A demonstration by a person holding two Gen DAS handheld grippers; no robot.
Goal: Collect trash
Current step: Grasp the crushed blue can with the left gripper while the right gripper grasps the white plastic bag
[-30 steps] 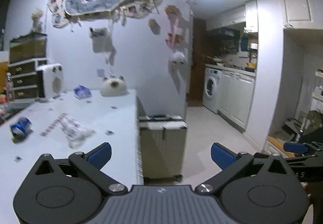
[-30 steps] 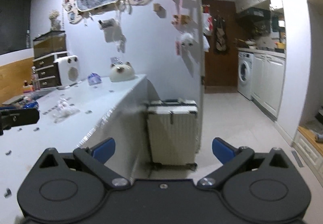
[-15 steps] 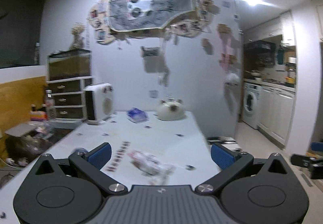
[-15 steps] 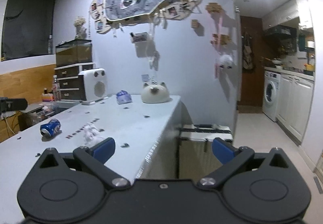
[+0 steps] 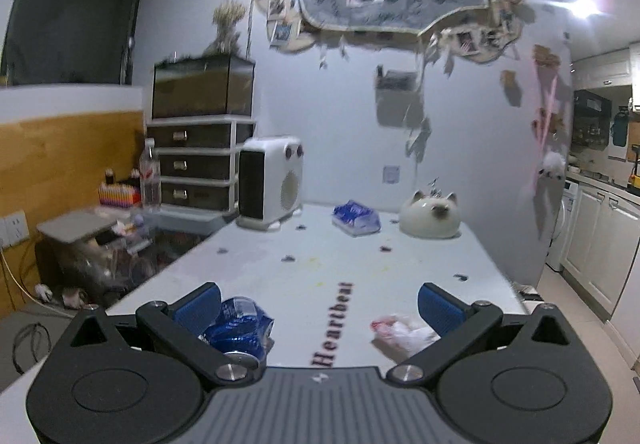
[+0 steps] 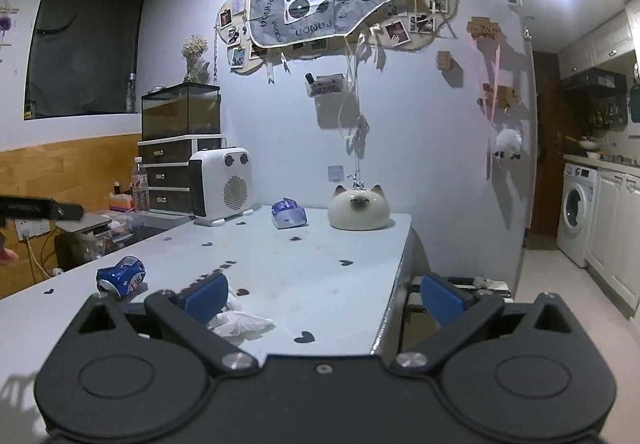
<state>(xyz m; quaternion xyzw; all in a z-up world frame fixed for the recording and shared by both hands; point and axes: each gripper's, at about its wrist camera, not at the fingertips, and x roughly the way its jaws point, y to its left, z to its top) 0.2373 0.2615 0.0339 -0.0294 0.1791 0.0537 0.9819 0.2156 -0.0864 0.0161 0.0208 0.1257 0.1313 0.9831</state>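
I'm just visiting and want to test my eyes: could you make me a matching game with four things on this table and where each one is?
Things:
1. crushed blue can
2. crumpled white wrapper
3. cat-shaped ornament
4. white heater

Places:
A. far right, near the wall
B. far left corner
C. near left edge, lying on its side
D. nearest the right hand-held gripper

Pairs: 1-C, 2-D, 3-A, 4-B

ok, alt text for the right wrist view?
Open right gripper held over a pale table, with a crumpled white wrapper by its left finger. A crushed blue can lies further left; a cat-shaped ornament sits at the far end.
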